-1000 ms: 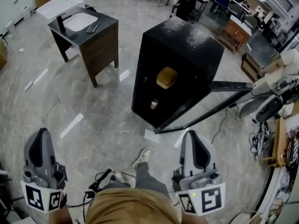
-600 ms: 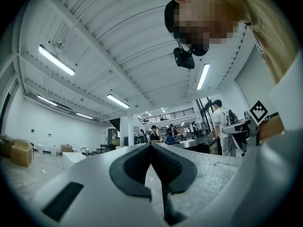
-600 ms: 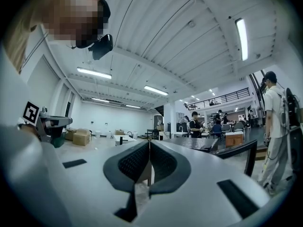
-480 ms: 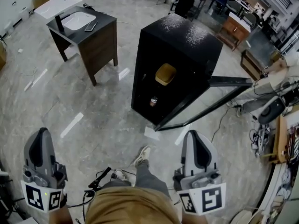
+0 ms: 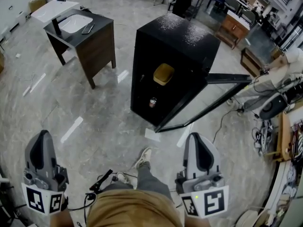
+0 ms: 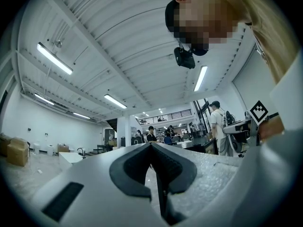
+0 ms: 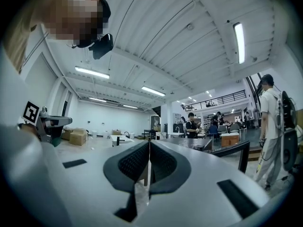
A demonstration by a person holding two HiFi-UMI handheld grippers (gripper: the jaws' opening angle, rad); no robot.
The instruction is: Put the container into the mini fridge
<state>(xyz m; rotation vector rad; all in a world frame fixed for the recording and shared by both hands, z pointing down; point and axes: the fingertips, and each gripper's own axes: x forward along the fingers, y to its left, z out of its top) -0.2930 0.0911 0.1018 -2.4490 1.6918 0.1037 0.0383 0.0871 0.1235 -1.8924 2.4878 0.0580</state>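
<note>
The black mini fridge (image 5: 176, 41) stands on the floor ahead with its glass door (image 5: 208, 100) swung open to the right. A tan container (image 5: 163, 74) sits on the upper shelf inside, and a small can (image 5: 152, 102) stands on the shelf below. My left gripper (image 5: 42, 134) is low at the bottom left and my right gripper (image 5: 198, 136) at the bottom right, both well short of the fridge. In the left gripper view the left gripper (image 6: 151, 144) has its jaws pressed together with nothing between them. The right gripper (image 7: 149, 143) is likewise shut and empty.
A dark wood table (image 5: 97, 46) with a white sink basin (image 5: 75, 22) stands at the left rear. A sheet of paper (image 5: 152, 135) lies before the fridge. My shoe (image 5: 142, 159) and a cable (image 5: 102, 181) are near my feet. Equipment and cables crowd the right edge.
The fridge and the table have drifted slightly left in the head view. Both grippers keep their places in the frame and stay shut.
</note>
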